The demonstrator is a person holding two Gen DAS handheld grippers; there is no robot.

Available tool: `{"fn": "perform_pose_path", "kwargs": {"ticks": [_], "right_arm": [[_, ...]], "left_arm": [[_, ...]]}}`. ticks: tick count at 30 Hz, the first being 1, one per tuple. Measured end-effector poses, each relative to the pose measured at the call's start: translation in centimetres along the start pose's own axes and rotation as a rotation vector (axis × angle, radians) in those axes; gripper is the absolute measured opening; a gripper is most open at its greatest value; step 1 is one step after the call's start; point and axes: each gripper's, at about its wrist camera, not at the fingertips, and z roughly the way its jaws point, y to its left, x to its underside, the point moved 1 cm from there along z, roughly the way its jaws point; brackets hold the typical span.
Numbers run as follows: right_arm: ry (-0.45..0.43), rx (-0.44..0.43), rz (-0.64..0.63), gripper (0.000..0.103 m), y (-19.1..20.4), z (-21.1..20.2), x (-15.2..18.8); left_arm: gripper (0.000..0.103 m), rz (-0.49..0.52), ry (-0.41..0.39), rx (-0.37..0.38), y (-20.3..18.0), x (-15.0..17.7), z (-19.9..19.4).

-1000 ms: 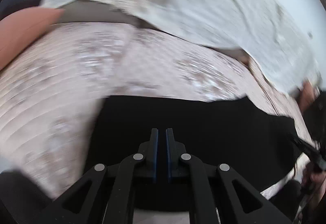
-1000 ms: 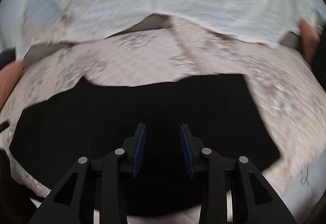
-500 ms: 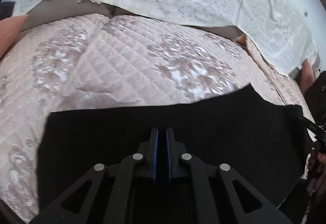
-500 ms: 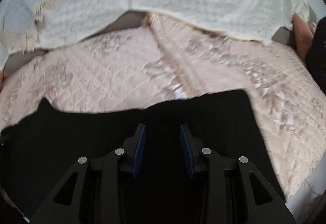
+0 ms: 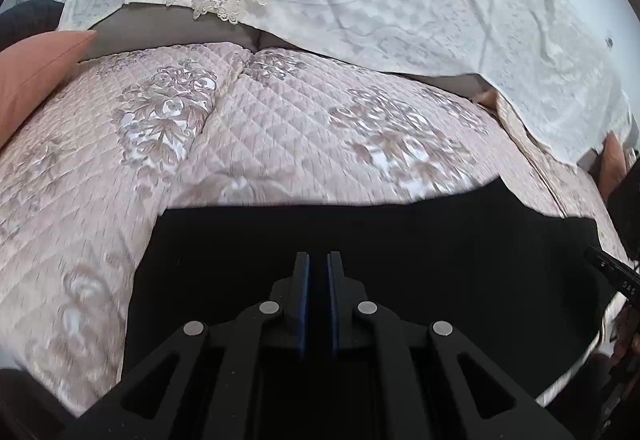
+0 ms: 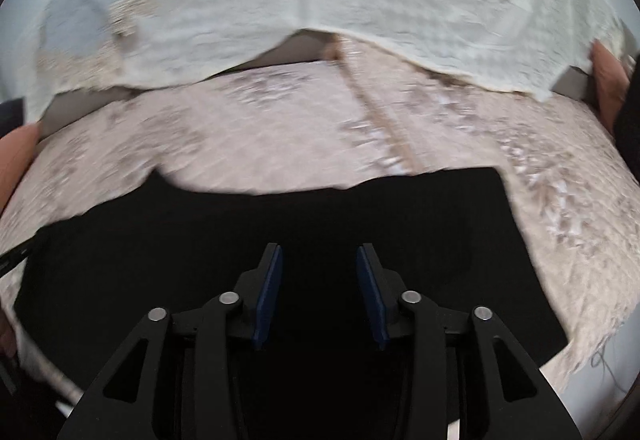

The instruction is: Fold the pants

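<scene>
The black pants (image 5: 400, 240) lie flat as a wide dark slab on the pink quilted bedspread (image 5: 280, 120), near its front edge. They also fill the lower half of the right wrist view (image 6: 240, 240). My left gripper (image 5: 316, 260) hovers over the pants with its fingers nearly together and nothing visible between them. My right gripper (image 6: 319, 252) is open and empty above the middle of the pants. The tip of the other gripper (image 5: 608, 272) shows at the right edge of the left wrist view.
A white lace-trimmed cover (image 5: 400, 0) drapes over the back of the bed. A salmon pillow (image 5: 32, 80) lies at the far left, another (image 6: 608, 80) at the far right. A seam (image 6: 380, 120) runs across the bedspread.
Both cameras have shifted over the pants; the left view swung so the pants' left edge sits nearer the centre. The grippers' openings have not changed.
</scene>
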Motion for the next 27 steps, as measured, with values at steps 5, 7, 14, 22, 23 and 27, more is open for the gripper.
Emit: {"fn": "perform_pose_path", "kwargs": {"ticks": [5, 7, 14, 22, 23, 27], "right_arm": [[0.012, -0.071, -0.091, 0.041, 5.1, -1.6, 2.8], [0.011, -0.089, -0.136, 0.041, 6.8, -2.2, 4.0], [0.049, -0.135, -0.229, 0.041, 10.8, -1.9, 7.4], [0.059, -0.138, -0.209, 0.042, 11.0, -1.8, 7.9], [0.053, -0.134, -0.21, 0.042, 11.0, -1.9, 7.8], [0.064, -0.134, -0.211, 0.042, 11.0, -1.9, 8.1]], "left_arm": [[0.01, 0.035, -0.001, 0.005, -0.8, 2.3, -2.0], [0.013, 0.044, 0.008, 0.007, -1.1, 3.3, -2.6], [0.018, 0.071, 0.05, -0.009, -1.5, 5.6, -2.4], [0.019, 0.064, 0.041, -0.035, -1.2, 5.7, -3.1], [0.019, 0.058, 0.042, -0.035, -1.0, 5.7, -3.2], [0.019, 0.033, 0.041, -0.041, 0.1, 6.3, -3.7]]}}
